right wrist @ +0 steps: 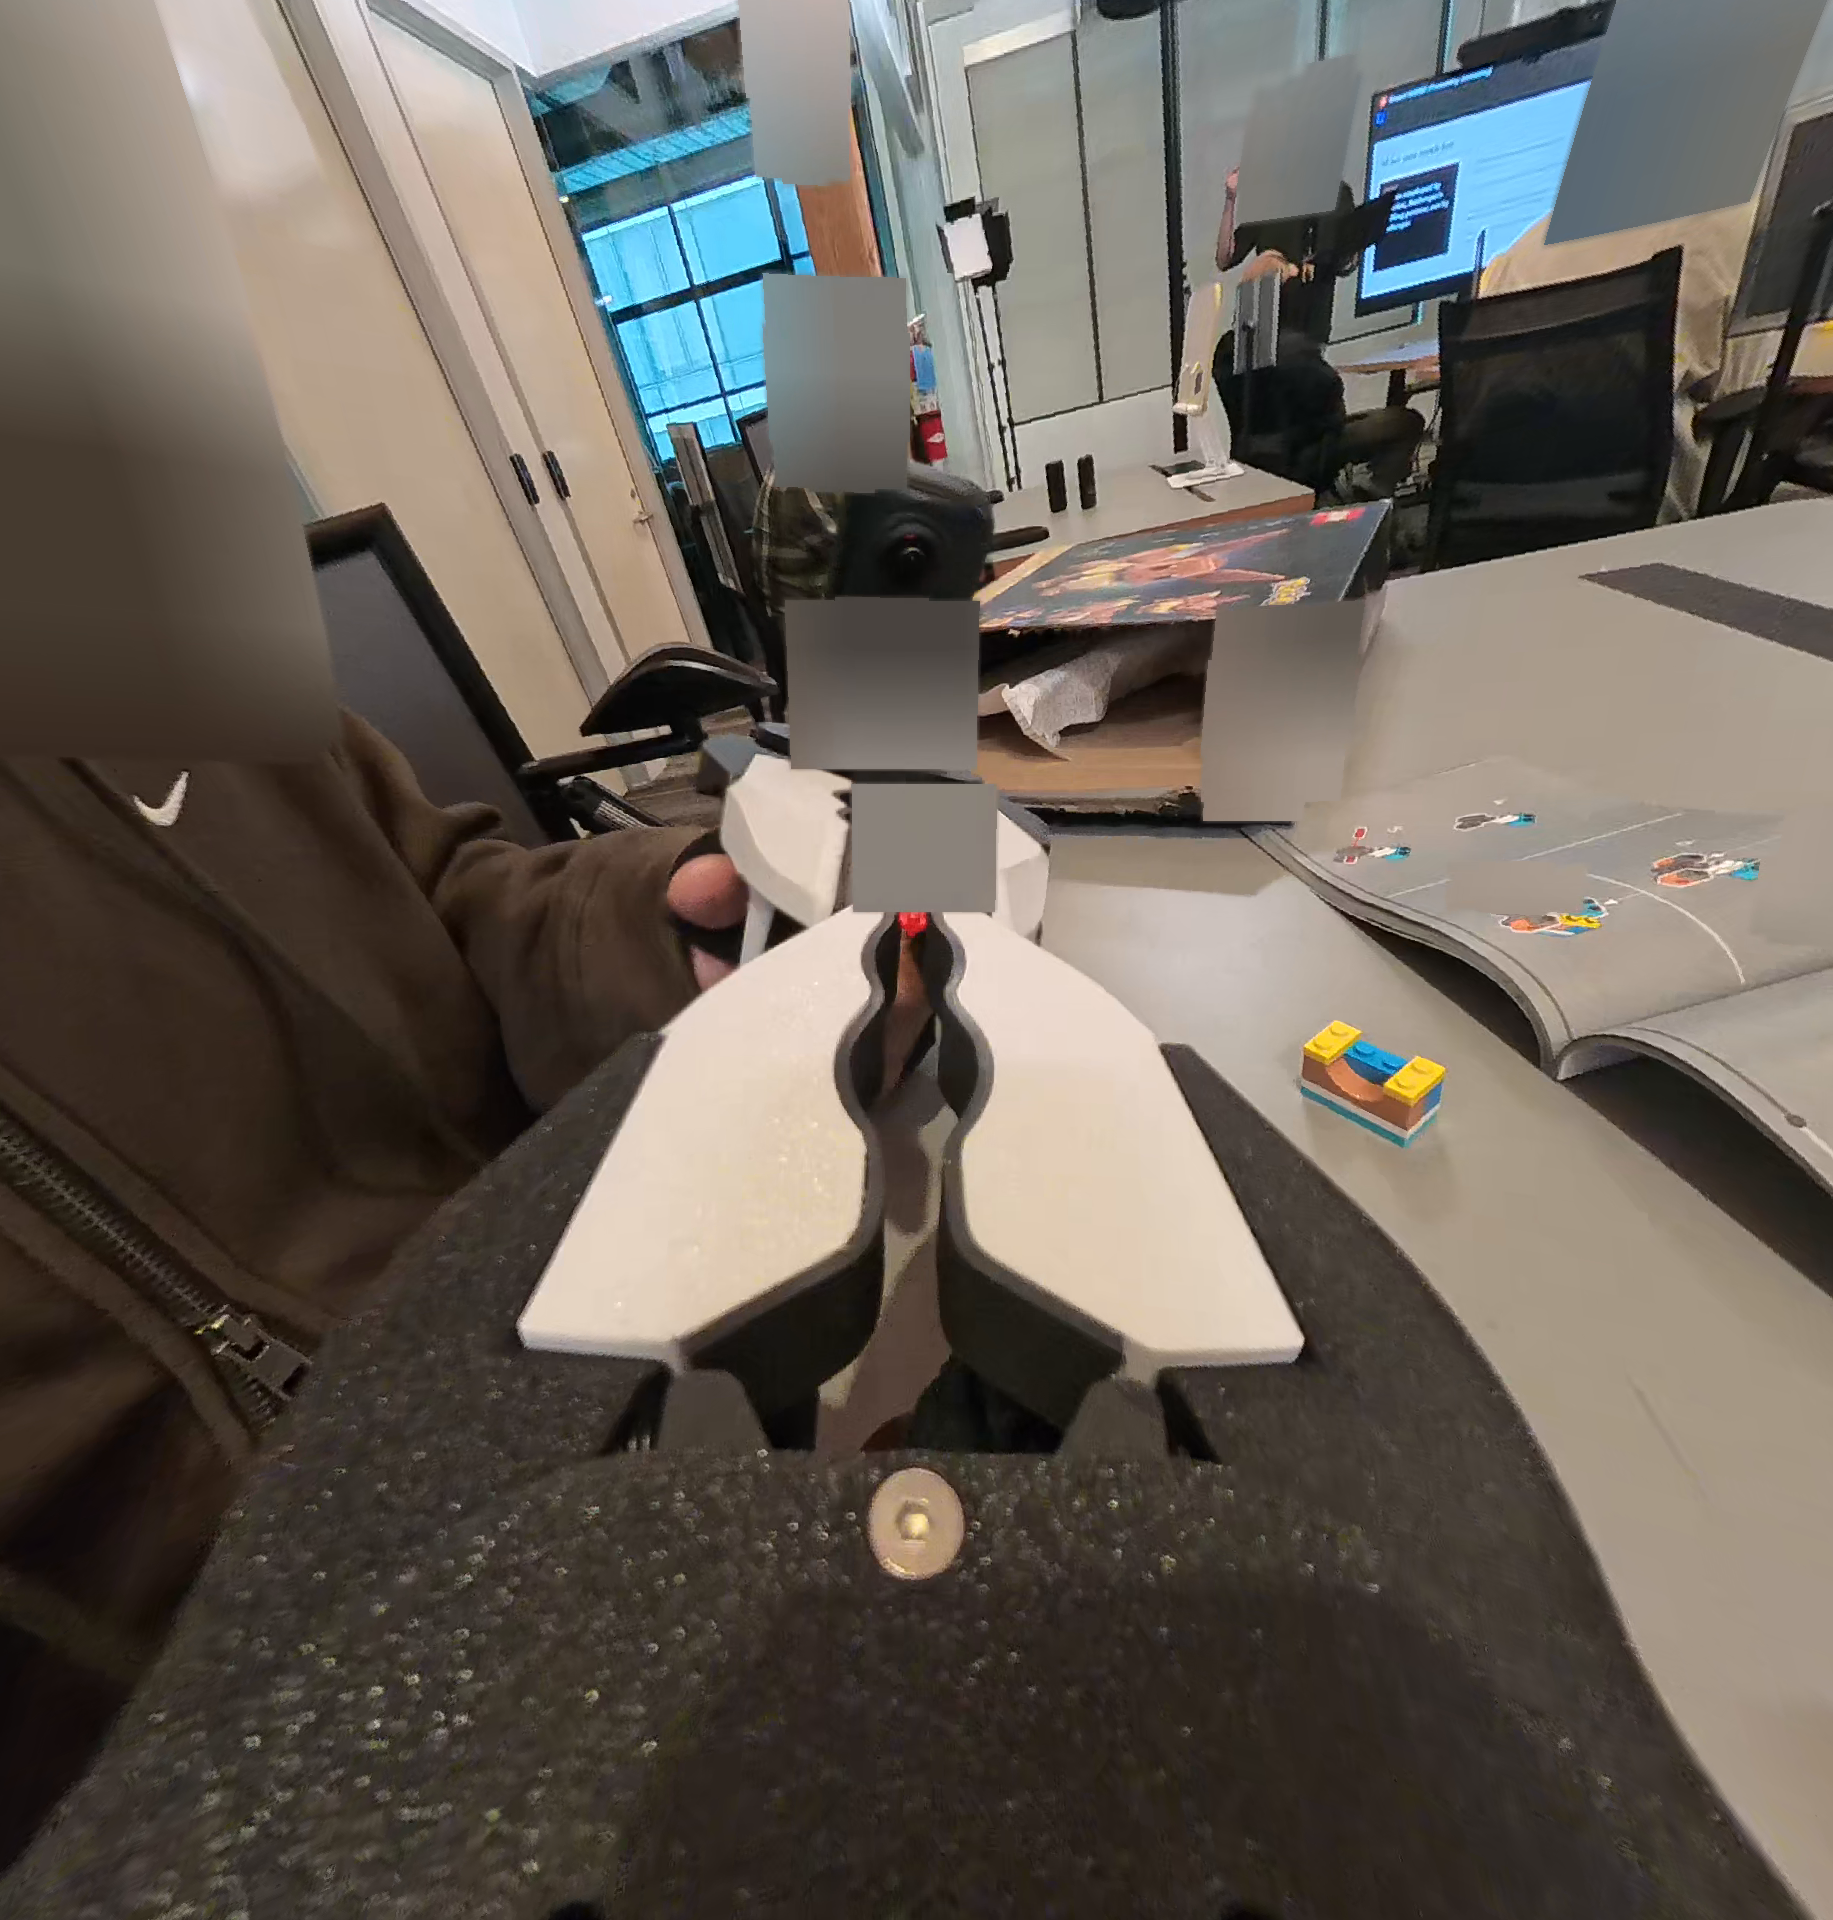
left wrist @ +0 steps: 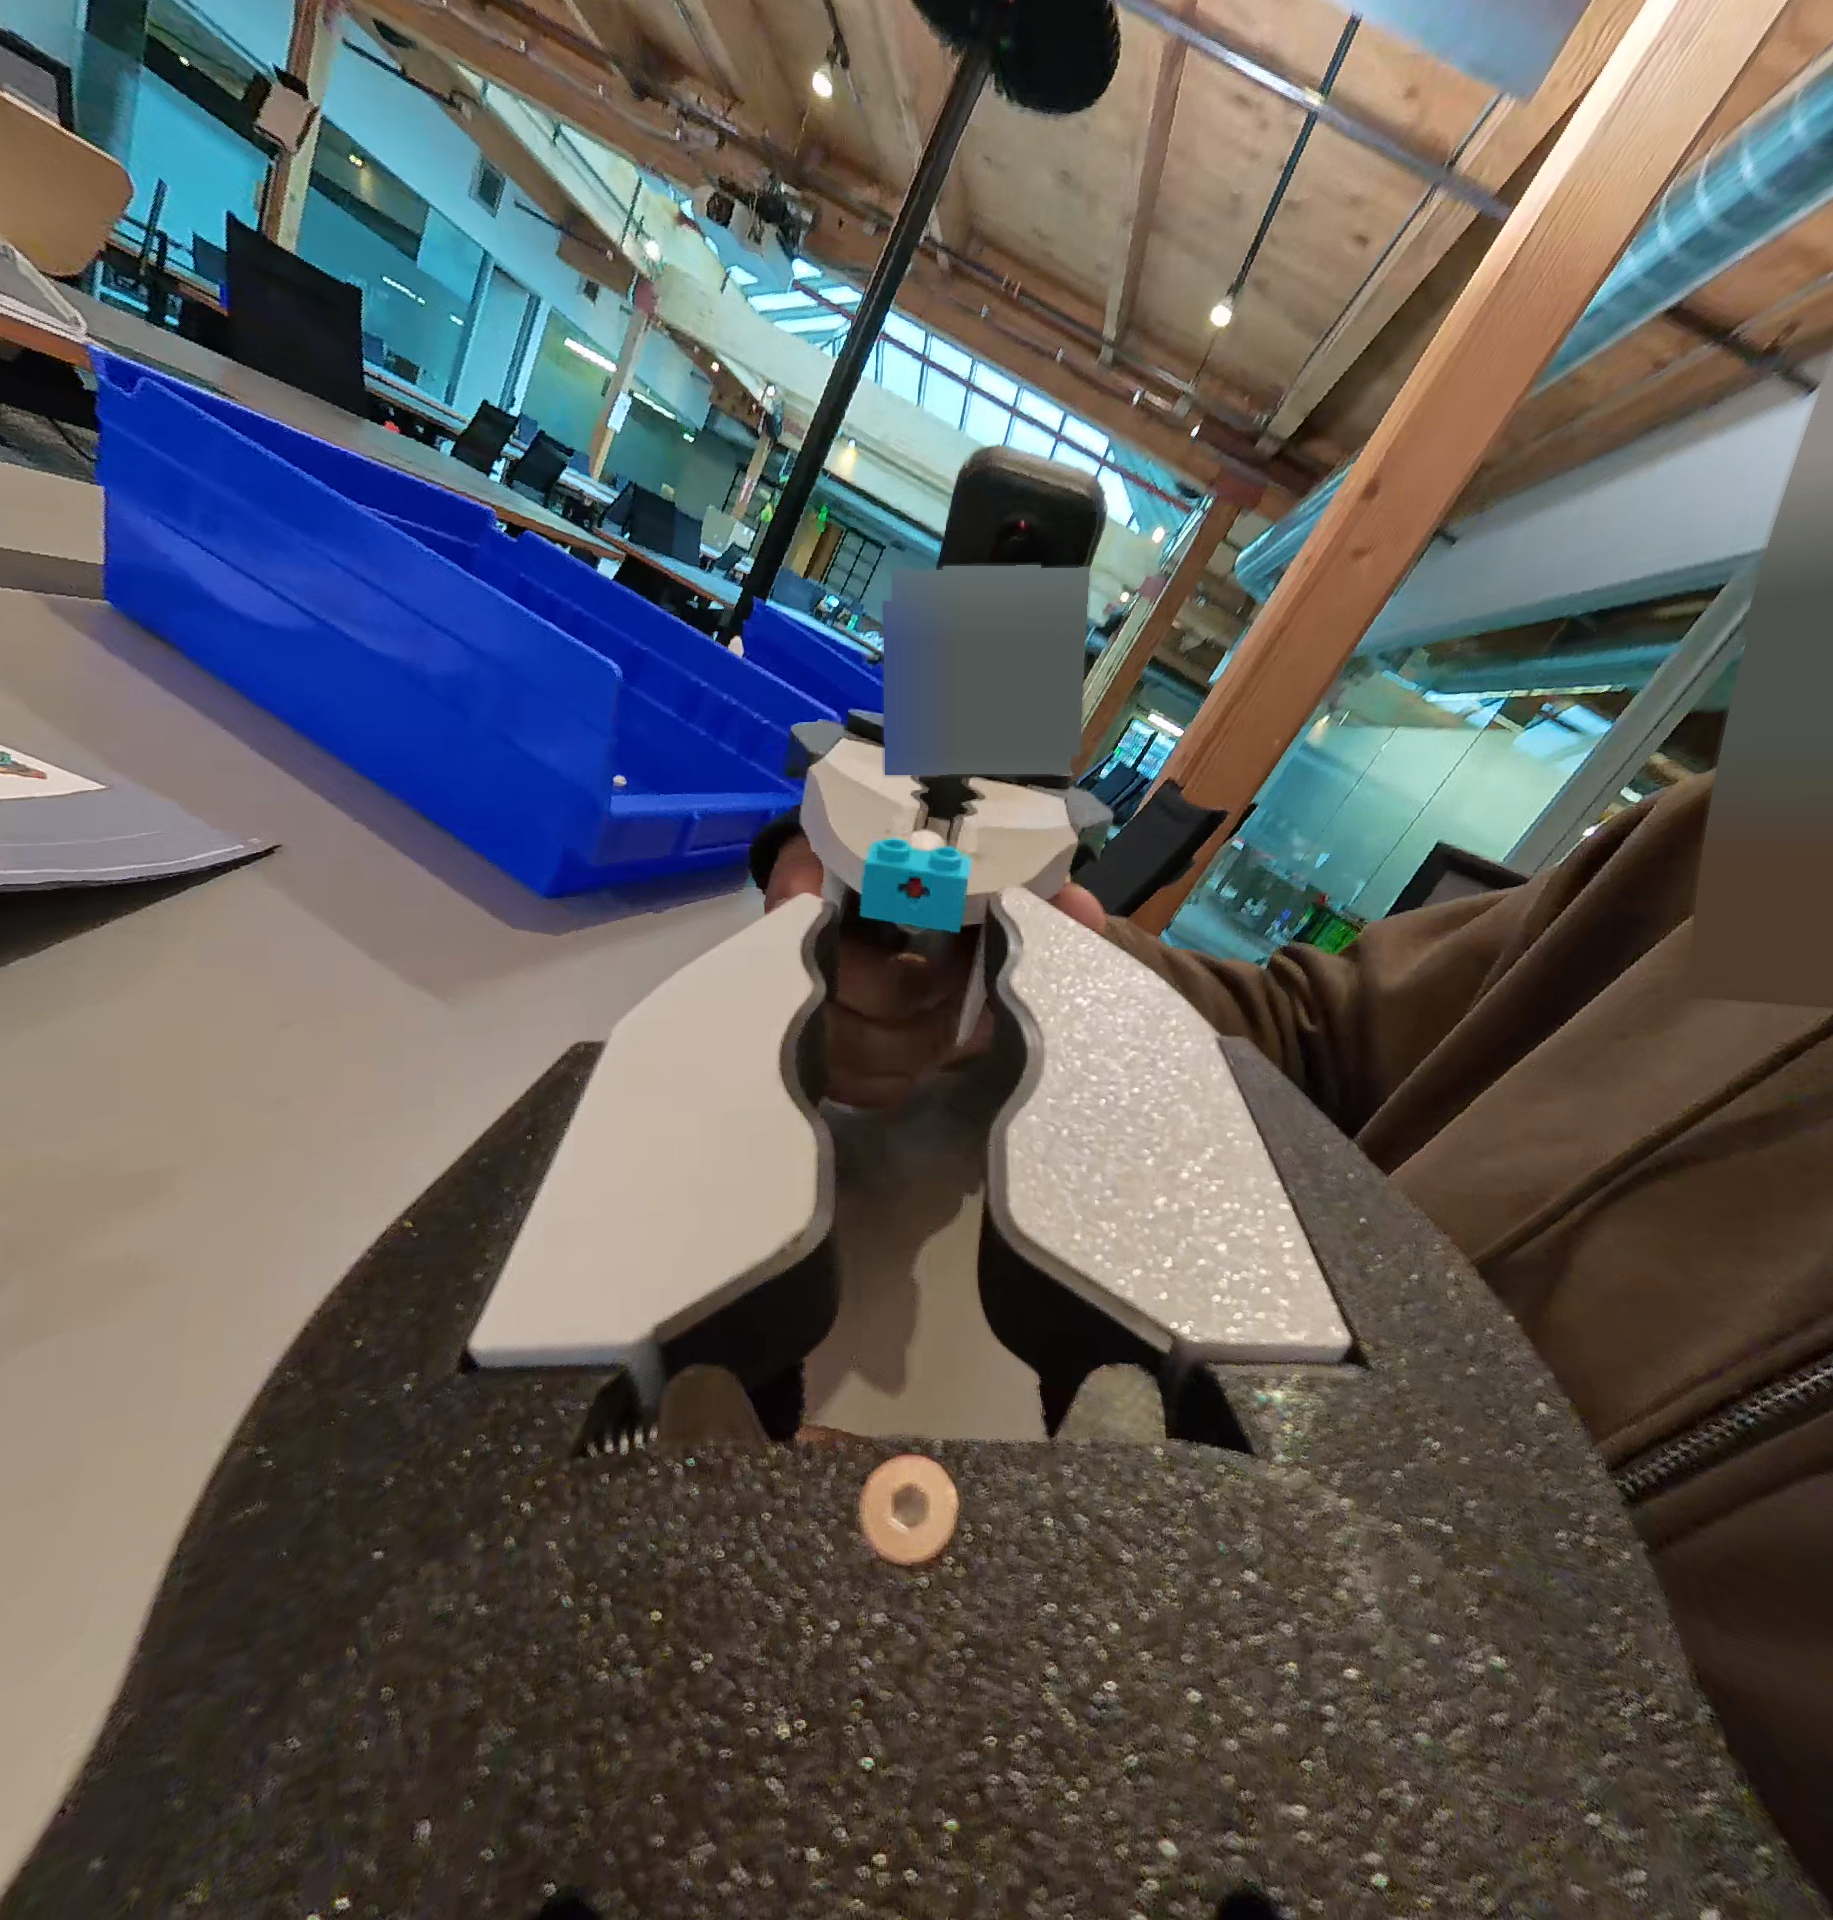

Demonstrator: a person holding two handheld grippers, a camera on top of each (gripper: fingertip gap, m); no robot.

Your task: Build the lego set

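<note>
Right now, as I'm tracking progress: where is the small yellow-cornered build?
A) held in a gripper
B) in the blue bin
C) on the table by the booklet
C: the build sits on the table, just in front of the open booklet.

The two tools face each other tip to tip above the desk (right wrist: 1514, 1403). The left tool (left wrist: 907, 935) stands a little parted, and the teal brick (left wrist: 914, 883) sits just past its tips, in front of the right tool. The right tool (right wrist: 914, 940) is nearly closed on a red pin (right wrist: 912, 925). A brown sleeve (left wrist: 1411, 997) and jacket close off the person's side.

On the left tool's outer side a blue bin (left wrist: 392, 644) stands as a wall on the desk, with bare desk between it and the tool. Beside the right tool the desk is bare up to a small brick stack (right wrist: 1372, 1081); beyond that lie an open booklet (right wrist: 1618, 935) and a box (right wrist: 1182, 582).
</note>
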